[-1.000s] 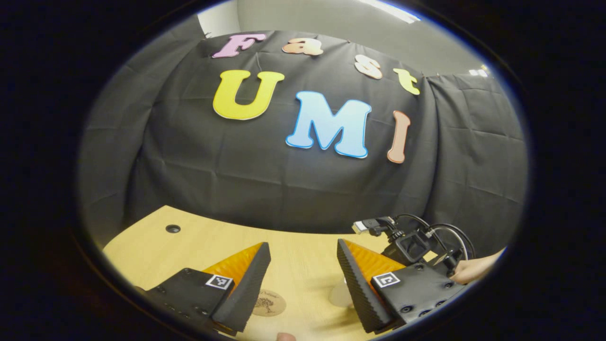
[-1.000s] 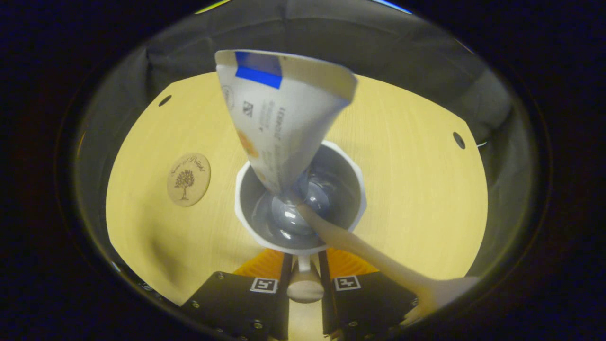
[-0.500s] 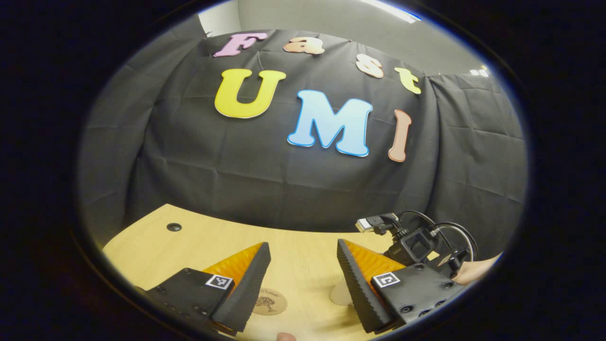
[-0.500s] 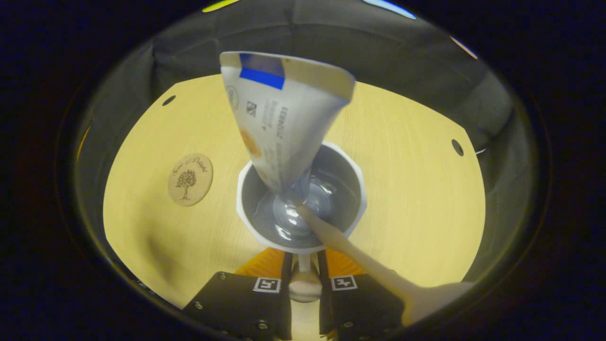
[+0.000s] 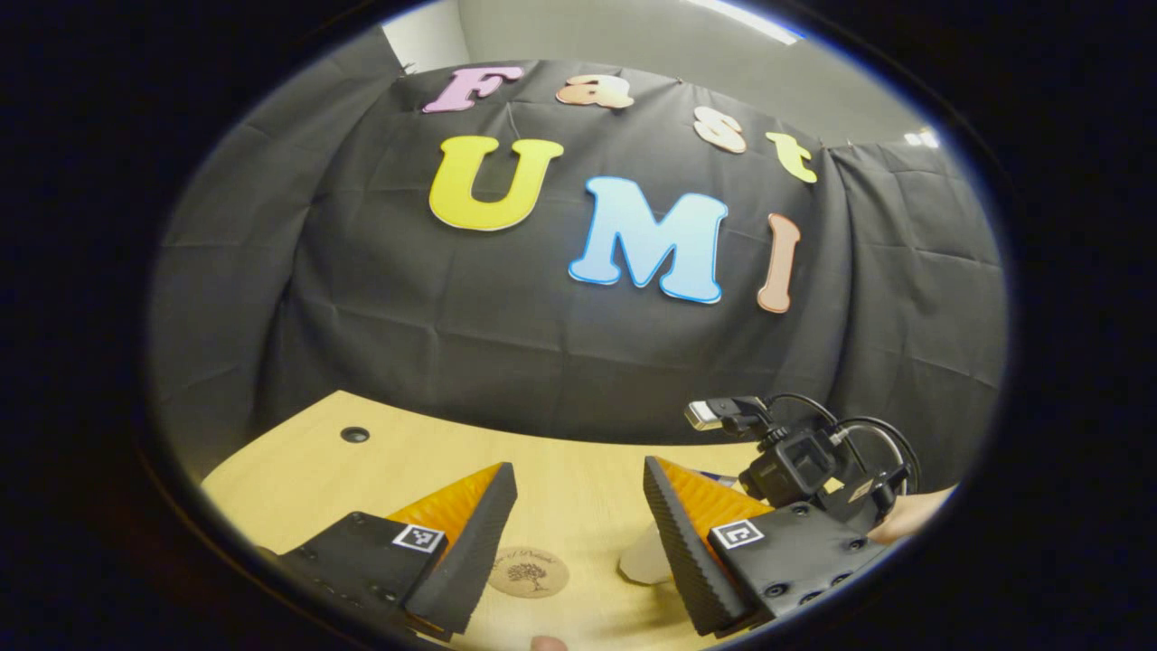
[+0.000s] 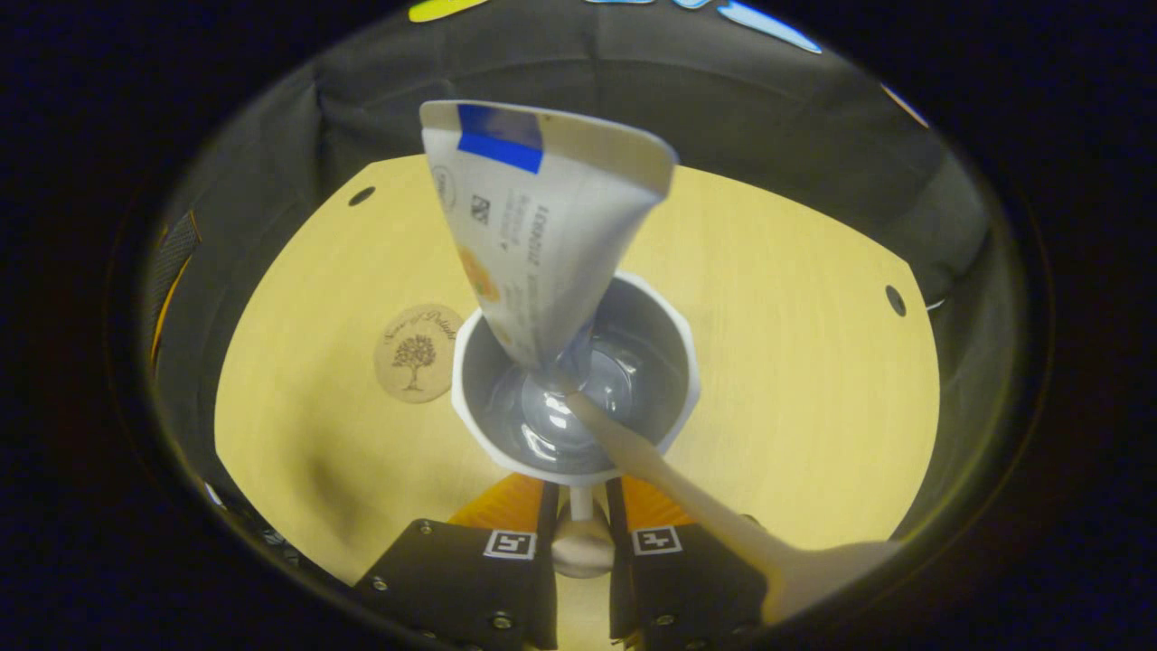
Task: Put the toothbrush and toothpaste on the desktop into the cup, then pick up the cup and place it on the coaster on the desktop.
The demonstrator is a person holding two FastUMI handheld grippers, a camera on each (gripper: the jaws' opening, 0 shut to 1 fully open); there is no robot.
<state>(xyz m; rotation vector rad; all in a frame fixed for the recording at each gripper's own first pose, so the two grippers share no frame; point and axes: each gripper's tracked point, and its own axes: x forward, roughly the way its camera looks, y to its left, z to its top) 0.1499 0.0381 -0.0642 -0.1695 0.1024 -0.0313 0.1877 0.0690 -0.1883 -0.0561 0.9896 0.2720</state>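
Observation:
A white cup [image 6: 655, 357] is held by its handle [image 6: 579, 542], with my right gripper [image 6: 578, 529] shut on that handle. Inside the cup a toothpaste tube [image 6: 533, 226] stands with its flat end up, and a pale toothbrush [image 6: 687, 506] leans out toward the lower right. The round wooden coaster [image 6: 418, 353] lies on the desktop just left of the cup, close to its rim. In the left gripper view my left gripper [image 5: 578, 533] is open and holds nothing; beyond it lie the coaster [image 5: 529, 571] and a pale part of the cup [image 5: 644, 561].
The light wooden desktop [image 6: 795, 362] has cable holes at its far left [image 6: 362, 195] and far right [image 6: 895, 300]. Black cloth closes off the back. The right gripper's camera and cables [image 5: 795, 461] and a hand [image 5: 908, 517] show beside my left gripper.
The right gripper has carried the cup leftward, so the coaster now lies much closer to the cup's rim. The left gripper has shifted slightly and stays open.

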